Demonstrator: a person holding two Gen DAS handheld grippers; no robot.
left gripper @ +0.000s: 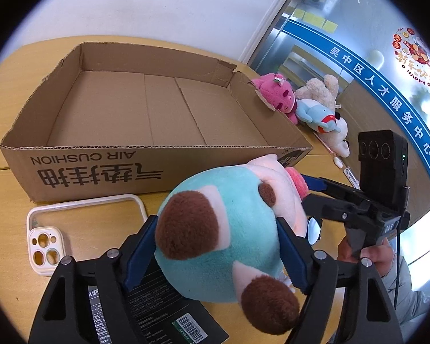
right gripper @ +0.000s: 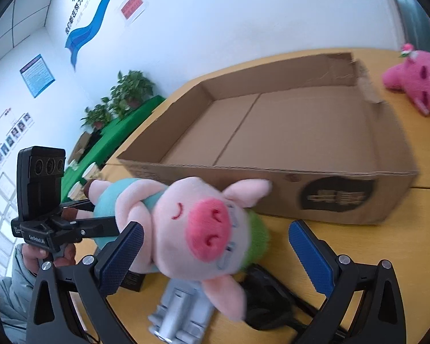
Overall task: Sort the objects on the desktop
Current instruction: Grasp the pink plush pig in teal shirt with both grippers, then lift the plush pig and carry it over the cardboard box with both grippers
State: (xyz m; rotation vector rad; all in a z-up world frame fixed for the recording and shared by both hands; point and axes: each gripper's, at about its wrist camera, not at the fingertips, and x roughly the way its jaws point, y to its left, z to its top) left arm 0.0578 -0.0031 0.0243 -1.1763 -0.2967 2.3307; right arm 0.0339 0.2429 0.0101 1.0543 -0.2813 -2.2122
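My left gripper (left gripper: 215,246) is shut on a plush pig (left gripper: 229,229) with a teal body, pink head and brown feet, held above the table in front of the empty cardboard box (left gripper: 157,149). In the right wrist view the pig (right gripper: 197,223) faces me, between my right gripper's (right gripper: 215,246) open blue fingers (right gripper: 309,255), which do not press it. The left gripper (right gripper: 80,229) holds it from the left there. The box (right gripper: 301,154) lies just behind.
A white phone case (left gripper: 57,229) and a black packet (left gripper: 163,315) lie near the left gripper. Pink (left gripper: 278,94), blue (left gripper: 315,114) and beige (left gripper: 321,89) plush toys lie right of the box. A grey metal part (right gripper: 177,312) and a black bundle (right gripper: 266,298) lie under the pig.
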